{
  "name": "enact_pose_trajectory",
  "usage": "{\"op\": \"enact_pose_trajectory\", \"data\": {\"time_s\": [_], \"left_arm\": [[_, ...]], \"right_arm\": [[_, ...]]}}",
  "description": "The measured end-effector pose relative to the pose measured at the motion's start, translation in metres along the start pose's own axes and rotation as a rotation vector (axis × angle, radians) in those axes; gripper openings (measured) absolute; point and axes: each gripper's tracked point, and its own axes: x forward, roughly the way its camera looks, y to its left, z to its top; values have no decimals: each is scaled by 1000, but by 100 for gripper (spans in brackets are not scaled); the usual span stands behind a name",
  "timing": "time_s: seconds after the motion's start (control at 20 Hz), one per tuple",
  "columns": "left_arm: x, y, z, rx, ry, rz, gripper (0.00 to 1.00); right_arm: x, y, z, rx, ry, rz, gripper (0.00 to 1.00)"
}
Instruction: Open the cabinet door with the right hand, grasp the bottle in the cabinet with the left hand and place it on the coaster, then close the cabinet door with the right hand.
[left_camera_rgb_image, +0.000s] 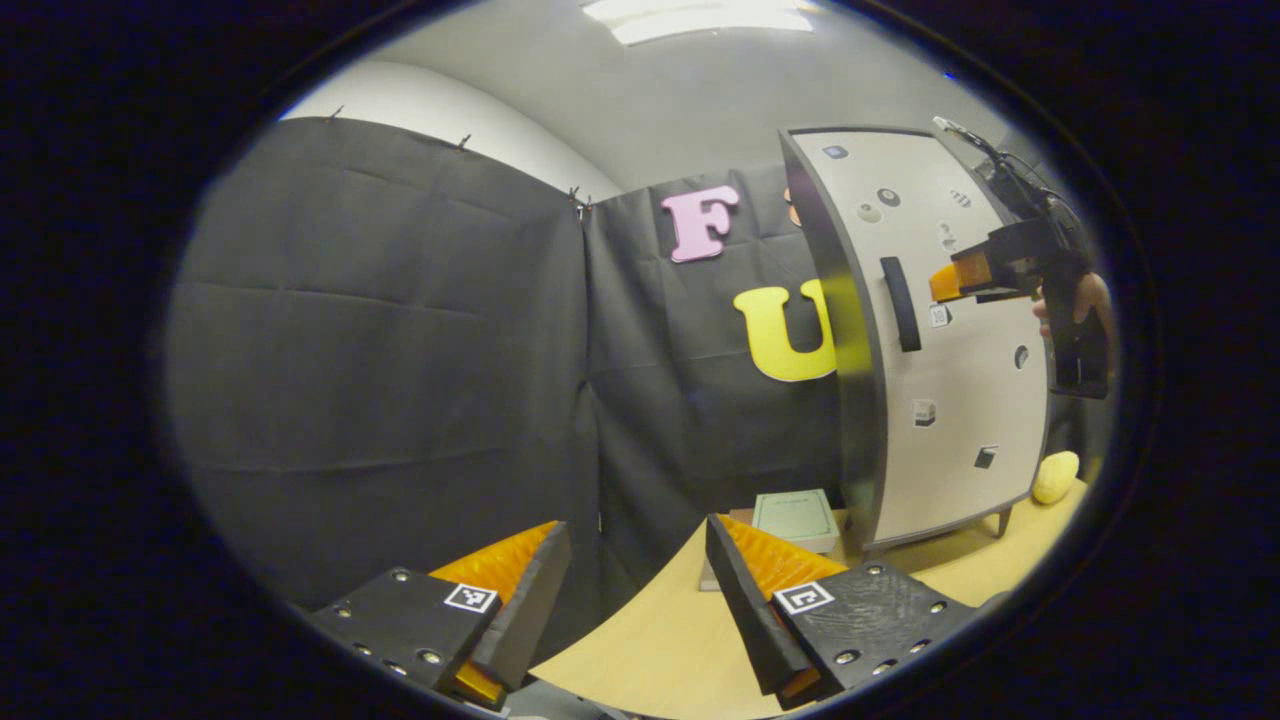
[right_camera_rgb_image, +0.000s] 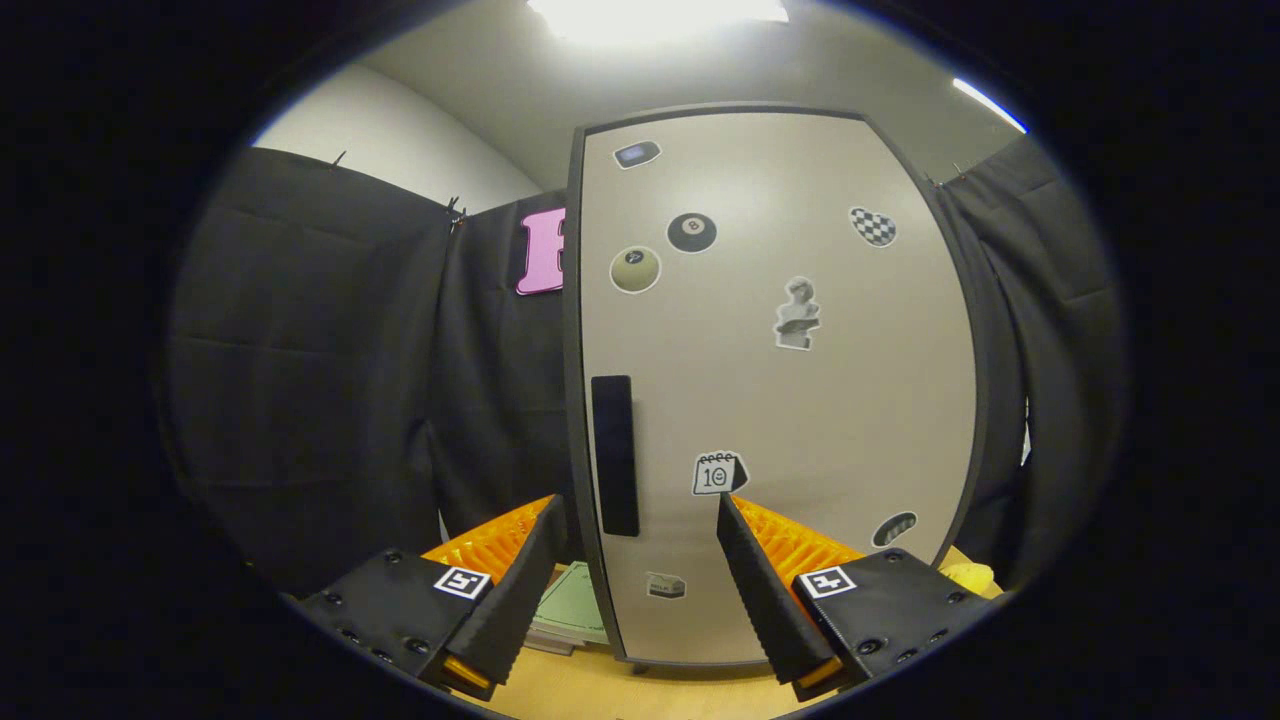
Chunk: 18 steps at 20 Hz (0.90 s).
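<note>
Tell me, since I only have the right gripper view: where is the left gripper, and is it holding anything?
Observer: The left gripper is open and empty, over the table, looking at the cabinet's dark side panel.
Operator: How close is the right gripper to the handle?
Observer: From the left gripper view, the right gripper has its orange fingers just beside the handle, near its top; I cannot tell if they touch.
Operator: Is the door ajar?
Observer: No, the door sits flush against that side panel.
</note>
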Motion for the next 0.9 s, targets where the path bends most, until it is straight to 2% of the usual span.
{"op": "enact_pose_trajectory", "data": {"time_s": [0.05, 0.1, 0.15, 0.25, 0.4, 0.55, 0.6, 0.65, 0.8, 0.9], "left_arm": [[-1, 8, -8, -1, 18, 18, 82], [-2, 16, -14, 0, 34, 33, 82], [-4, 22, -20, 0, 50, 48, 85], [-7, 32, -30, -4, 73, 69, 85], [-10, 38, -44, -14, 110, 80, 82], [-9, 37, -51, -23, 133, 83, 82], [-10, 37, -52, -27, 139, 79, 82], [-11, 37, -54, -30, 142, 76, 82], [-11, 36, -55, -39, 143, 65, 82], [-11, 35, -52, -44, 136, 52, 83]], "right_arm": [[9, 3, 0, -10, 7, -11, 93], [17, 7, 1, -18, 7, -18, 96], [27, 9, 3, -25, 4, -27, 96], [46, 13, 3, -45, 8, -40, 93], [70, 16, 2, -72, 29, -65, 93], [86, 9, -3, -114, 79, -120, 77], [89, 7, -3, -118, 83, -139, 66], [92, 8, -3, -116, 85, -145, 60], [91, 9, -5, -111, 129, -149, 34], [90, 12, -5, -83, 149, -136, 25]]}}
